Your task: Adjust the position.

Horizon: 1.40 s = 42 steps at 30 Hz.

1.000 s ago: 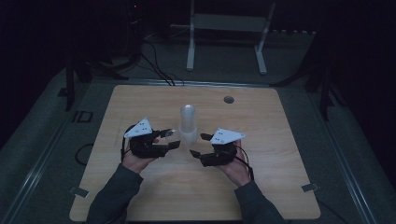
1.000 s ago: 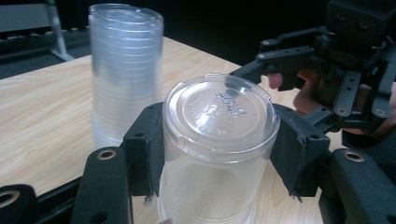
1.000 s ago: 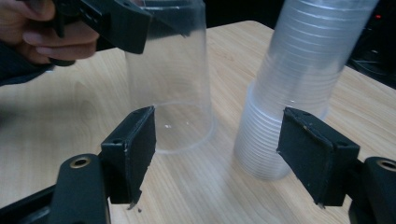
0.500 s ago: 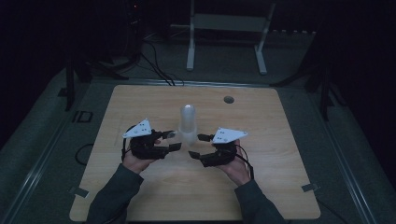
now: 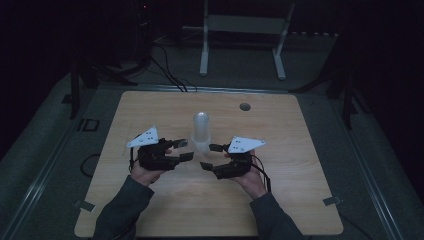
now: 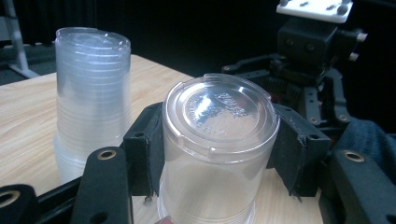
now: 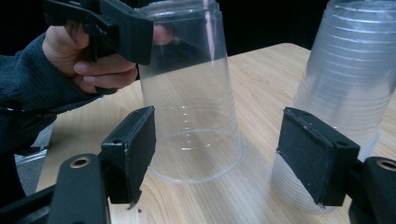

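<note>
A clear plastic cup (image 6: pixel 217 154), turned upside down with its base uppermost, is clamped between the two black jaws of the left gripper (image 6: pixel 217 149). The pads are pressed against its upper wall from both sides, just under the base, and the embossed base disc is seen above them. In the right gripper view the same cup (image 7: pixel 189 93) is seen held near its top by the left gripper (image 7: pixel 100 23), with its open rim tilted and its lower edge at or just above the wooden table (image 7: pixel 261 65); contact with the wood cannot be told for certain.

The right gripper (image 7: pixel 215 158) is held with its jaws apart and nothing pressed between them. The rim of the cup lies beyond the gap between these jaws, nearer the left-hand jaw, and is touched by neither pad.

A stack of clear cups (image 6: pixel 91 93), also upside down, is stood on the table beyond the left-hand jaw of the left gripper, close to the held cup but apart from it. In the right gripper view the stack (image 7: pixel 348 79) is seen behind the right-hand jaw.

In the high view both grippers (image 5: pixel 182 150) (image 5: pixel 210 156) are seen pointed inward at each other, just in front of the stack (image 5: pixel 201 131).
</note>
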Available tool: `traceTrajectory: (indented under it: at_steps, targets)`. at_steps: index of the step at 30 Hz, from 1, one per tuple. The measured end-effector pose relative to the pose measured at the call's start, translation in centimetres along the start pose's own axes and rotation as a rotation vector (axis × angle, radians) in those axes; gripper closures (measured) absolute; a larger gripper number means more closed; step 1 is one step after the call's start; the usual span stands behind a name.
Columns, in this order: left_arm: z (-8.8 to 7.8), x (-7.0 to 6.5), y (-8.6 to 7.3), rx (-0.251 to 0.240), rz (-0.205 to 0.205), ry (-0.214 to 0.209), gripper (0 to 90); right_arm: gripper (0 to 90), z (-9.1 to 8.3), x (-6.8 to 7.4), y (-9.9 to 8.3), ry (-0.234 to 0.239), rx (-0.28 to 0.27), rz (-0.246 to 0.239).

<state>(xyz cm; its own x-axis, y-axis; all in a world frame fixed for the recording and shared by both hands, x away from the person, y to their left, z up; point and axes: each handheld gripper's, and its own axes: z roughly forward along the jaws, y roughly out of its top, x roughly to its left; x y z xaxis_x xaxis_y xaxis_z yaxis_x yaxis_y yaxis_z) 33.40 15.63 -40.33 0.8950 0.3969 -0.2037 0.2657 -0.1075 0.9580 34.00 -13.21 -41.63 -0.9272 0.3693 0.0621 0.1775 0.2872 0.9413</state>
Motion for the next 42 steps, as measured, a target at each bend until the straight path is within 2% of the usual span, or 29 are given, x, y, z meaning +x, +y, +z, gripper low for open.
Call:
traceTrajectory:
  at_steps: [5,12,21,31,42]
  targets:
    - [-0.1,-0.1,0.1,-0.014,-0.003,-0.009,41.0,27.1,0.0,0.0,0.0,0.02,-0.024,0.001]
    - [-0.3,-0.1,0.3,-0.048,-0.026,-0.032,41.0,27.1,0.2,-0.2,-0.4,0.06,-0.065,0.044]
    - [-0.1,-0.1,0.1,-0.068,-0.055,-0.05,41.1,27.1,0.1,-0.3,-0.5,0.092,-0.106,0.065]
    - [0.2,-0.1,-0.1,-0.071,-0.063,-0.05,41.1,24.6,0.6,-0.4,-0.8,0.125,-0.104,0.091]
    - [-0.1,0.2,-0.2,-0.121,-0.105,-0.069,41.2,23.5,1.2,-0.5,-0.8,0.136,-0.11,0.108]
